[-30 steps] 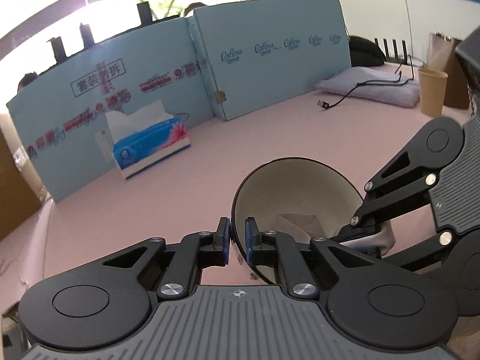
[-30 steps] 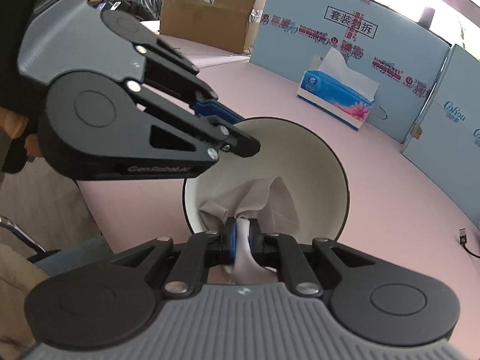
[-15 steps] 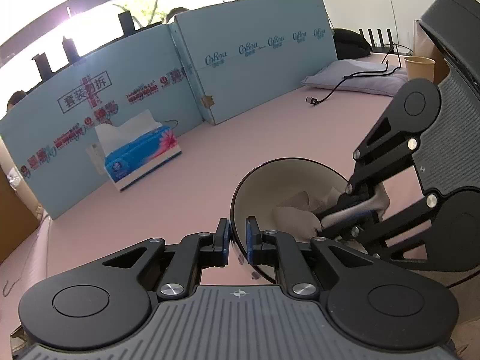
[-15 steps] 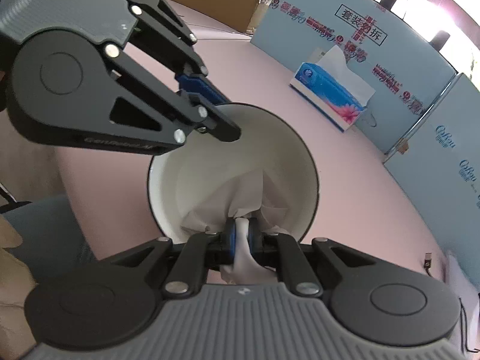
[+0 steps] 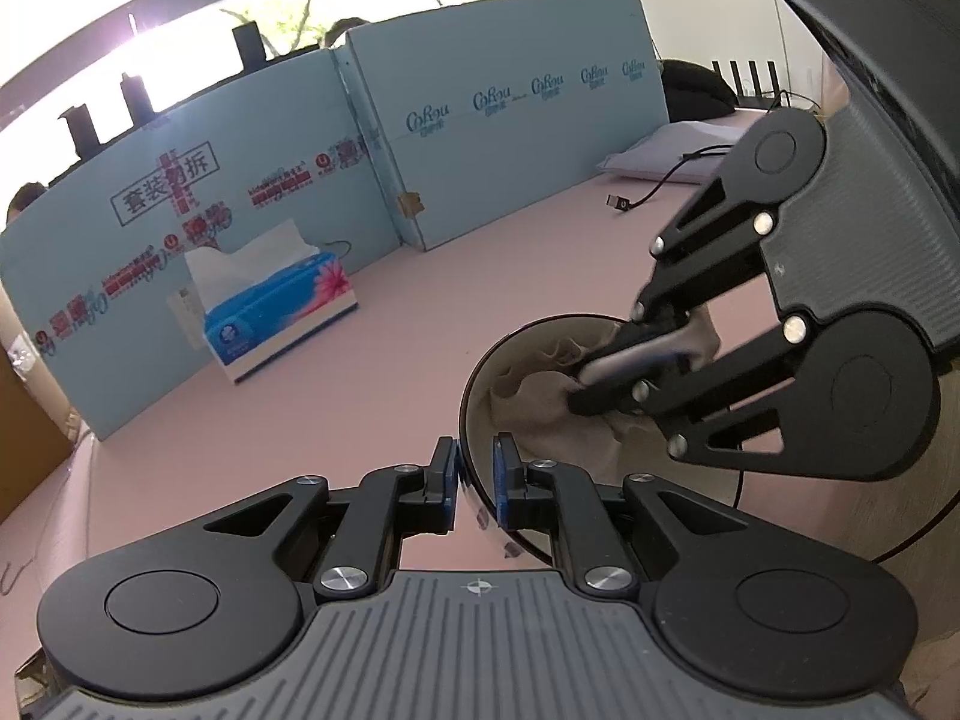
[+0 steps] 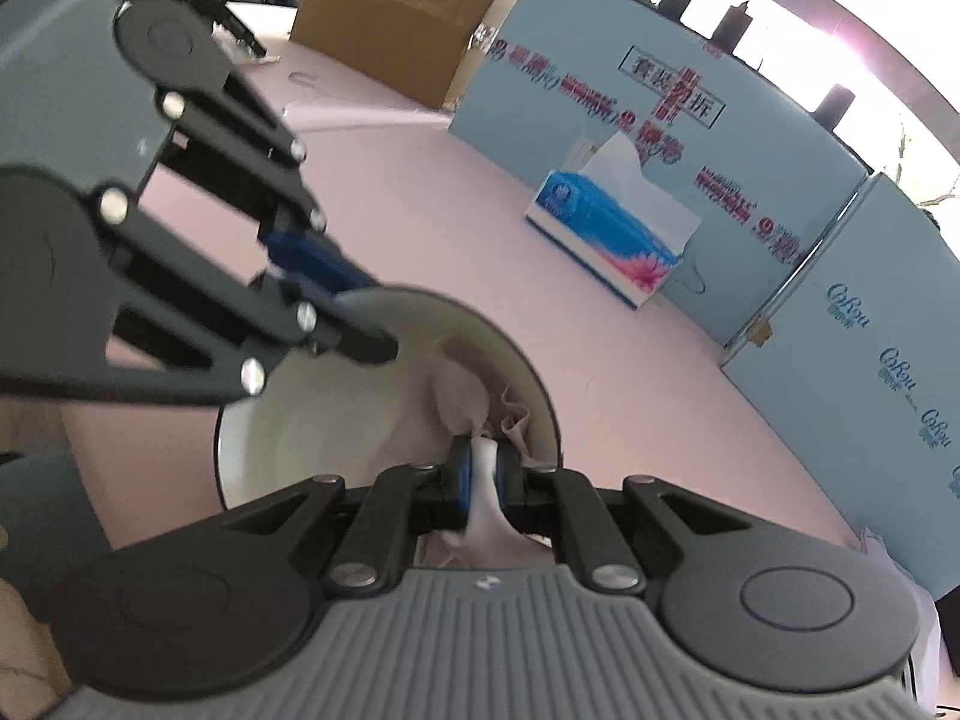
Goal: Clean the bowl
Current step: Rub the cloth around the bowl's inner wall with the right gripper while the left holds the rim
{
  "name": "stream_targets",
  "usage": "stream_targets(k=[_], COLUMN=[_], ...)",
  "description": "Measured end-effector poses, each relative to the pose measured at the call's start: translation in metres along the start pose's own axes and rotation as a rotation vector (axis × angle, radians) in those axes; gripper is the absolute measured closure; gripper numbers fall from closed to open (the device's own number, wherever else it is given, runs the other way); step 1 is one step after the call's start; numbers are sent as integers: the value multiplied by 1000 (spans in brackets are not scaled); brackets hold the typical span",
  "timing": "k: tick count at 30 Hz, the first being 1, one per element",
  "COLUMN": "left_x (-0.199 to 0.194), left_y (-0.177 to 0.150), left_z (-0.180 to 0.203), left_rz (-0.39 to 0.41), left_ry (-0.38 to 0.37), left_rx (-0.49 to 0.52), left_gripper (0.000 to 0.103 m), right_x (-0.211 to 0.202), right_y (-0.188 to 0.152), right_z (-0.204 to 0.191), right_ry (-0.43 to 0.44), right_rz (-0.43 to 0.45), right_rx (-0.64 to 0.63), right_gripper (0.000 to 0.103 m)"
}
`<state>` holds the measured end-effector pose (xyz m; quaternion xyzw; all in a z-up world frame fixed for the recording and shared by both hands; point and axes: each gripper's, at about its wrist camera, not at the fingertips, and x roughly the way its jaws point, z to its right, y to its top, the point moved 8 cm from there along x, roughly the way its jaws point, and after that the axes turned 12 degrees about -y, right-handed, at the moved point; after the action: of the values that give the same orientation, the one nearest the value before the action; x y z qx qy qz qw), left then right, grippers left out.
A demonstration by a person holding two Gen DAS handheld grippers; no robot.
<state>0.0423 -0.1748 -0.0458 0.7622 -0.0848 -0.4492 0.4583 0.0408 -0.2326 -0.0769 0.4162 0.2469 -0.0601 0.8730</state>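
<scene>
A white bowl (image 5: 480, 384) with a dark rim is held tilted above the pink table. My left gripper (image 5: 474, 477) is shut on its near rim. In the right wrist view the bowl (image 6: 336, 420) shows its pale inside, with the left gripper (image 6: 354, 330) clamped on the far rim. My right gripper (image 6: 483, 477) is shut on a crumpled white tissue (image 6: 462, 402) that is pressed against the bowl's inner wall. In the left wrist view the right gripper (image 5: 606, 375) reaches into the bowl from the right with the tissue (image 5: 540, 408).
A blue tissue box (image 5: 276, 312) stands on the pink table (image 5: 360, 396) before light-blue cardboard panels (image 5: 510, 138). A cable and a folded cloth (image 5: 666, 156) lie at the far right. A brown cardboard box (image 6: 402, 12) stands at the back in the right wrist view.
The bowl has tilted more on edge and moved right in the left wrist view. The right gripper has swept the tissue across the bowl's inside toward its right wall.
</scene>
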Motion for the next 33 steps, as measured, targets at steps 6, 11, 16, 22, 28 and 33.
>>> stream_targets(k=[6,11,16,22,28,33], left_x=[0,1,1,-3,-4,-4], left_y=[-1,-5,-7,-11,-16,-19], left_z=[1,-1,-6,-18,-25,-30], left_rz=[-4,-7,5,50,59,71], left_ry=[3,-1,-21,-110,-114,-143], left_rx=[8,2,-30,-121,-149,-189], left_gripper=[87,86,85,82,81,80], right_x=[-4,-3,2,5,15,23], right_y=[20,25,14,4,3,9], right_z=[-8,-10,-3,-2,-3,-6], right_ry=[34,57,41,48,43,71], right_rz=[64,76,26,-17,-38,-36], right_rx=[29,40,61,67,78,113], right_gripper=[96,96,96,96,96,96])
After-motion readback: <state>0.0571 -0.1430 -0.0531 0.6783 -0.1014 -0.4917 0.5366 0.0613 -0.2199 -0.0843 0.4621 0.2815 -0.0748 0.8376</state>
